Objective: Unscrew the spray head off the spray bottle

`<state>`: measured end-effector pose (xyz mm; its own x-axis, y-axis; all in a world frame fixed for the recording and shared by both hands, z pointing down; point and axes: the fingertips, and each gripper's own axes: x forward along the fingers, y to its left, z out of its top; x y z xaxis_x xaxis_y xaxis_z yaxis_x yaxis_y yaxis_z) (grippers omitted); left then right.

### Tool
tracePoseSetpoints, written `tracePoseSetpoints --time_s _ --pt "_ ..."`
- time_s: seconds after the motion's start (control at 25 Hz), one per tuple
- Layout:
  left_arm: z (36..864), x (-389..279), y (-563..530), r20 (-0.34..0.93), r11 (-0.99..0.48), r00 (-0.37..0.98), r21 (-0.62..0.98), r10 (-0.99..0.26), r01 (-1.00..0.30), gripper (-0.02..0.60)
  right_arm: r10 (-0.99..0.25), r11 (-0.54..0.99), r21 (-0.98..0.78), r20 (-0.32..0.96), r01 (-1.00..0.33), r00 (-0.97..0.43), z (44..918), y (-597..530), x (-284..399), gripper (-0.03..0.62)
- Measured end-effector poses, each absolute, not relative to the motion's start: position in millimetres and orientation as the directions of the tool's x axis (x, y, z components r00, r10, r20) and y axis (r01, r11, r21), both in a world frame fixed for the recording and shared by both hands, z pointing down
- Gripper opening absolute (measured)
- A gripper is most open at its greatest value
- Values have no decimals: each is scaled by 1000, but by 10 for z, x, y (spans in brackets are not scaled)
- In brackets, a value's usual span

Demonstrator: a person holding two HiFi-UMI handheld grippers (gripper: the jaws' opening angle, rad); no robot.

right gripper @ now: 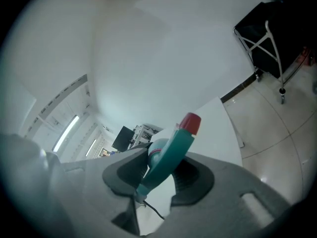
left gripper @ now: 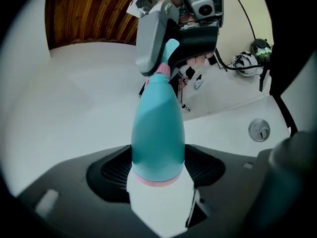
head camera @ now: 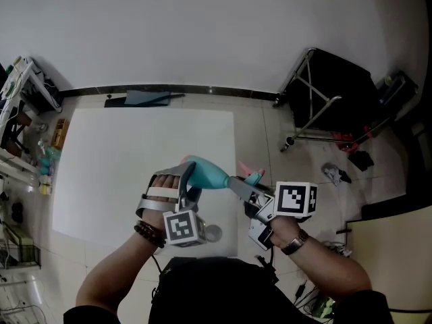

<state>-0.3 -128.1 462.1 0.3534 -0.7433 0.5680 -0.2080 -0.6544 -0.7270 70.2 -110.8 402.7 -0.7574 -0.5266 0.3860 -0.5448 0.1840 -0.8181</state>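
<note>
Above a white surface [head camera: 128,160], a teal spray bottle [head camera: 208,175] is held in the air between two hand-held grippers. The left gripper [left gripper: 157,170] has its jaws set wide and clamped on the bottle's lower body, and the right gripper [right gripper: 159,175] is closed around the spray head [right gripper: 171,150]. The bottle is opaque, so its contents cannot be seen.

The spray bottle [head camera: 206,174] hangs above the floor mat's [head camera: 121,167] near right corner, its base at left between the left gripper's [head camera: 187,175] jaws, its spray head [head camera: 253,176] at right between the right gripper's [head camera: 239,186] jaws. A round disc [head camera: 212,233] lies on the mat by its near edge, below the bottle. A folding frame [head camera: 324,100] stands well right of the far right corner
</note>
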Motion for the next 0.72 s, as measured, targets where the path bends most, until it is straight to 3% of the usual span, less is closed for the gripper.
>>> tracePoseSetpoints --time_s 0.4,0.64,0.72 --pt "4680 39 -1226 592 -670 341 -718 -730 -187 357 -504 160 -787 454 -596 -735 4130 -1083 699 126" --pt "4964 110 -1041 647 -754 388 -572 -657 -323 357 -455 186 -721 539 -667 -709 4255 -1001 671 131" --pt "5074 177 -942 662 -780 413 -510 -625 -363 357 -432 220 -684 572 -696 -698 4303 -952 671 169"
